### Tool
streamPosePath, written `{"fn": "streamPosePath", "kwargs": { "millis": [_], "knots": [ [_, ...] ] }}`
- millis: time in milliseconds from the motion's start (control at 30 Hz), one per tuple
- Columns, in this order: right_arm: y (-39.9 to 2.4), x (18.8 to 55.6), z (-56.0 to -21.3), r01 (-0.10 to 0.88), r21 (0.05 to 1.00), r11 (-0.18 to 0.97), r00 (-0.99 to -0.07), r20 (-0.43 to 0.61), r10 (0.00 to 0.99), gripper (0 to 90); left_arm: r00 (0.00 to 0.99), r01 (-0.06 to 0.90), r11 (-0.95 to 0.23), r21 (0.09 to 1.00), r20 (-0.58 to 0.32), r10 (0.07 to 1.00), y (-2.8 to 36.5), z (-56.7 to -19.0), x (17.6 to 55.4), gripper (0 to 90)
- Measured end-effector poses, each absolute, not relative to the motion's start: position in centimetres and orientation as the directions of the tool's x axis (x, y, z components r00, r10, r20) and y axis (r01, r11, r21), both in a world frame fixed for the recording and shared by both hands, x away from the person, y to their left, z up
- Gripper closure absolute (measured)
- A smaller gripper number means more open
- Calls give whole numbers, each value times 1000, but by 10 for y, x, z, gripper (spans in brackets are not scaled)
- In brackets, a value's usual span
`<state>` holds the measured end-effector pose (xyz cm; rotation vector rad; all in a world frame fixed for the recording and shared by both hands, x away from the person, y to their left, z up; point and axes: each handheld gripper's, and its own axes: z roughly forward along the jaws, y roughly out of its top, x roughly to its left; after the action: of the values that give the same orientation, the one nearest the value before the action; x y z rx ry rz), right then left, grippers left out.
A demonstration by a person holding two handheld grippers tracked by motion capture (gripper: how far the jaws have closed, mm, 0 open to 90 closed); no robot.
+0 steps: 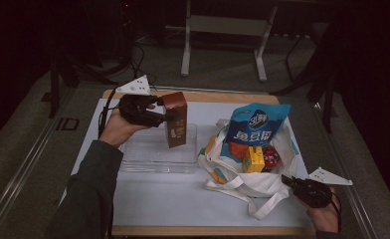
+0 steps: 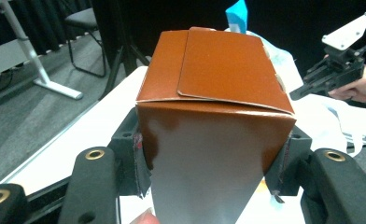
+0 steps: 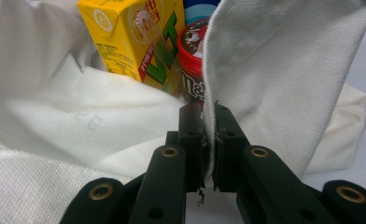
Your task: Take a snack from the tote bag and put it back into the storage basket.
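Note:
My left gripper (image 1: pixel 170 117) is shut on a brown carton (image 1: pixel 175 119), which it holds upright over a clear plastic tray (image 1: pixel 155 154). In the left gripper view the brown carton (image 2: pixel 214 116) sits between both pads of my left gripper (image 2: pixel 214 163). My right gripper (image 1: pixel 288 182) is at the near right, shut on the rim of a white cloth bag (image 1: pixel 243 184). In the right gripper view my right gripper (image 3: pixel 209 135) pinches the white cloth bag (image 3: pixel 284 70) at its edge. Inside the bag stand a yellow drink carton (image 3: pixel 134 37) and a red-lidded tub (image 3: pixel 193 51).
A blue snack pouch (image 1: pixel 255 124) sticks up out of the bag, beside the yellow drink carton (image 1: pixel 253 160). A white mat (image 1: pixel 183 199) covers the wooden table (image 1: pixel 213 231). Dark floor and metal frame legs (image 1: pixel 185 50) lie beyond the far edge.

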<state>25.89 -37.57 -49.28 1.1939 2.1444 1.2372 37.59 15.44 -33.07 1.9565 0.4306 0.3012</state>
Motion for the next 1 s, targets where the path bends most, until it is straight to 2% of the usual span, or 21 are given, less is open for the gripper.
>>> {"fn": "streamPosePath", "kwargs": {
  "millis": [667,1000],
  "knots": [
    [-376,258,-492,479,841,253,-562,73,824,842,873,193,-439,878,51,485,186,-333,368,431],
    [-376,258,-492,480,840,253,-561,72,825,842,868,198,-488,850,79,490,188,-336,368,432]
  ]
}}
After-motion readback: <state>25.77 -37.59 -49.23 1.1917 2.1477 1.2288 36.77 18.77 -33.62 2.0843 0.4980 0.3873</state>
